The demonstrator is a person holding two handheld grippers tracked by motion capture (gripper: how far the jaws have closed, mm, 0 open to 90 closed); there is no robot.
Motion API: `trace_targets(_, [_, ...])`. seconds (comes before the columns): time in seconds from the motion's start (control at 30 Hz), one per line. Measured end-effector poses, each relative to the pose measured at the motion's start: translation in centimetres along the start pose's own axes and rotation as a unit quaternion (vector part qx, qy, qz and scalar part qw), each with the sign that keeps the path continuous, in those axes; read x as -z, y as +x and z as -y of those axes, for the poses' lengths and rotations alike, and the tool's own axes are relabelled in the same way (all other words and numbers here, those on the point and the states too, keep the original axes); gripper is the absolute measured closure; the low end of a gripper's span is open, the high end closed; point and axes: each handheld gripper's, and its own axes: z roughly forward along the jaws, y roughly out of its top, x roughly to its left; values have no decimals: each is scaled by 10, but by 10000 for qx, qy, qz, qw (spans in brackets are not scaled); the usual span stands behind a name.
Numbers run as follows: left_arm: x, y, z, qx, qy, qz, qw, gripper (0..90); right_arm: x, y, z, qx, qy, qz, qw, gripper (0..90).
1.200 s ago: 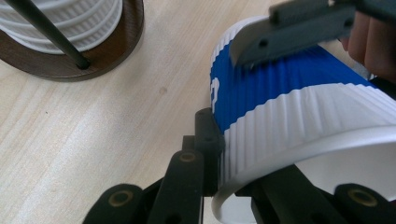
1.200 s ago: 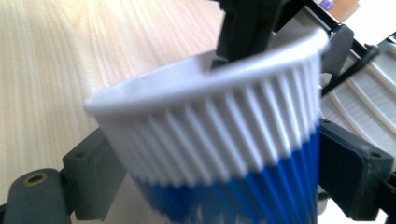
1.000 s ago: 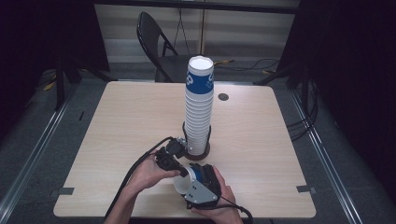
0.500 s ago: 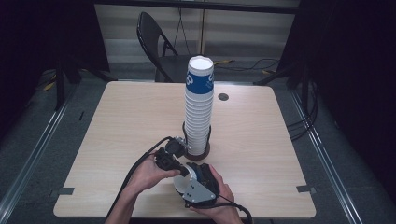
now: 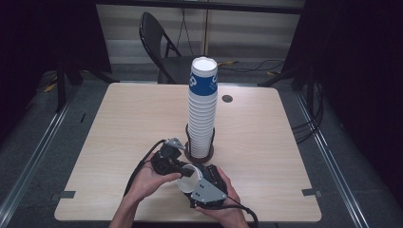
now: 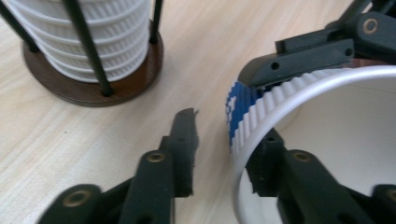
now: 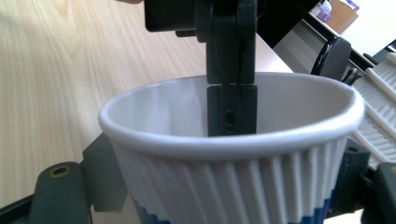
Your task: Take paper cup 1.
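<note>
Ribbed white cup [image 7: 233,182] w/ blue band, black tool jaws.

Bare forearms; black left gripper [image 5: 177,163], trailing black cable; right gripper [image 5: 194,176], grey 3-cornered plate.

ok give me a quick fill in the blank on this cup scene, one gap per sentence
1. The single paper cup is clamped around its ribbed wall by the ____ tool.
2. The left tool has one jaw outside the cup's rim and the other ____ the cup.
3. The tall cup stack stands in a round holder with black ____ rods.
4. The band on the cup's side is ____.

Missing words: right; inside; upright; blue
</note>
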Motion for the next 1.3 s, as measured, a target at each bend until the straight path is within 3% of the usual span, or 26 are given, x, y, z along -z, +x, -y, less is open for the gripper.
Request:
trace_targets(0.07, [1,0,2,-31,-108,-41,9999,596,0,-1,1,-110,-44,6,9999,206])
trace_targets(0.17, [1,2,6,78,-311,-172,9993,551,1,-4,3,-288,-137,11,9995,206])
trace_targets(0.27, [3,3,10,78,-496,-102,9987,508,3,-5,4,-381,-167,-7,9991,206])
trace_targets(0.5, [5,2,17,7,-980,-270,9948,385,4,-9,7,-662,-266,9,9975,206])
trace_targets(0.63, [7,1,22,-80,-1333,-351,9904,329,5,-12,11,-829,-310,-16,9961,206])
trace_targets(0.83, [13,-1,28,-142,-1855,-383,9818,264,5,-16,15,-1072,-362,1,9936,205])
trace_targets(0.97, [17,-1,32,-73,-2191,-440,9747,218,7,-20,17,-1226,-358,46,9918,204])
trace_targets(1.13, [23,0,38,-37,-2534,-688,9649,171,10,-28,23,-1599,-372,104,9864,203])
trace_targets(1.3, [24,2,45,-234,-2650,-762,9609,159,14,-38,32,-1892,-382,226,9809,203])
